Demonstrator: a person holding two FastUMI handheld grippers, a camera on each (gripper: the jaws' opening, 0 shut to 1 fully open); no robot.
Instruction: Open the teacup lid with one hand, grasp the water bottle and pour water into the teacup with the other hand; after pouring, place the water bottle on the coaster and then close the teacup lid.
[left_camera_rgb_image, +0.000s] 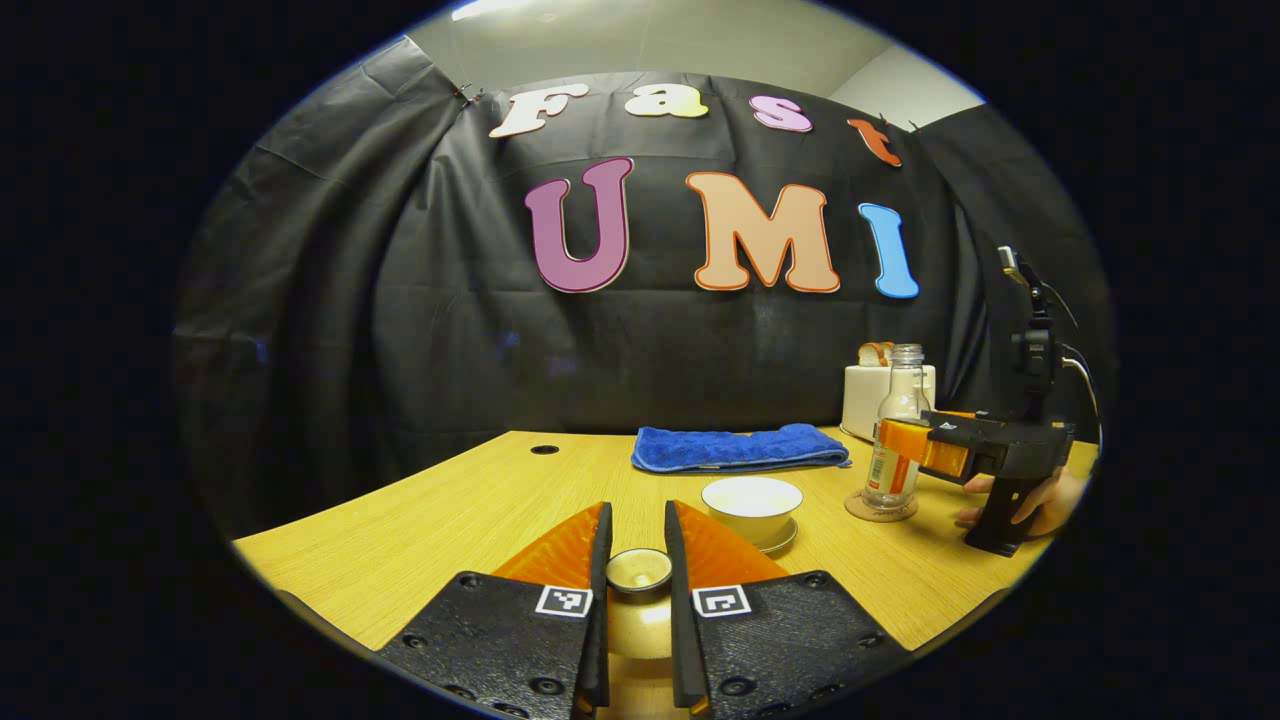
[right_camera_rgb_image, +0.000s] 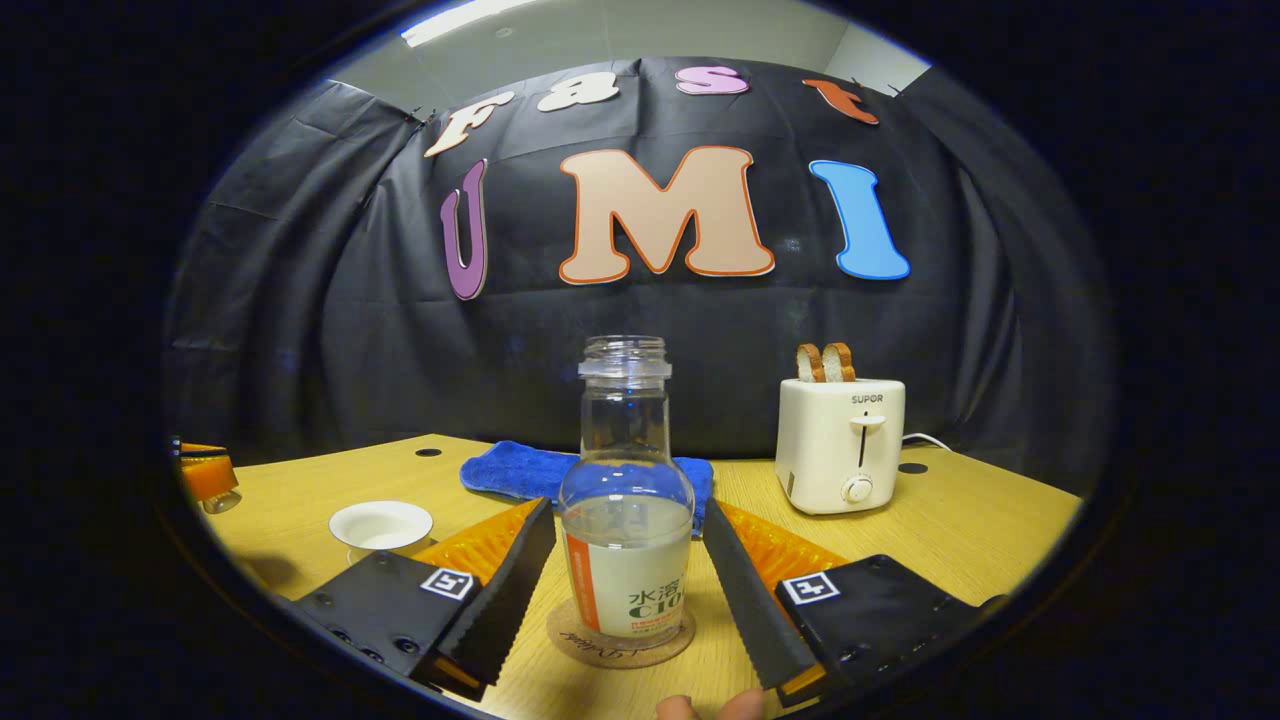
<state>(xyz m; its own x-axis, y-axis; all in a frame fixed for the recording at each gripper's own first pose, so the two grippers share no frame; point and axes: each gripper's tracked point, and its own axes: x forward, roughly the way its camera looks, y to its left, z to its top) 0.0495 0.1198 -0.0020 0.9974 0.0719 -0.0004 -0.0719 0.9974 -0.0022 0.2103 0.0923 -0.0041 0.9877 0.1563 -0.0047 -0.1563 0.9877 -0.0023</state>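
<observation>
My left gripper (left_camera_rgb_image: 636, 507) is shut on the knob of the pale teacup lid (left_camera_rgb_image: 640, 572) and holds it above the table, near me. Just past it, to the right, the white teacup (left_camera_rgb_image: 752, 503) stands uncovered on its saucer. The clear water bottle (right_camera_rgb_image: 625, 500), uncapped and partly full, stands upright on the round cork coaster (right_camera_rgb_image: 620, 637). My right gripper (right_camera_rgb_image: 626, 506) is open, one finger on each side of the bottle with a thin gap on both. The left gripper view shows that right gripper (left_camera_rgb_image: 890, 440) level with the bottle (left_camera_rgb_image: 900, 420), a hand (left_camera_rgb_image: 1040, 495) holding it.
A folded blue towel (left_camera_rgb_image: 735, 448) lies behind the teacup. A white toaster (right_camera_rgb_image: 840, 445) with two bread slices stands at the back right, its cord trailing off. The wooden table (left_camera_rgb_image: 450, 520) has small round holes near its far edge.
</observation>
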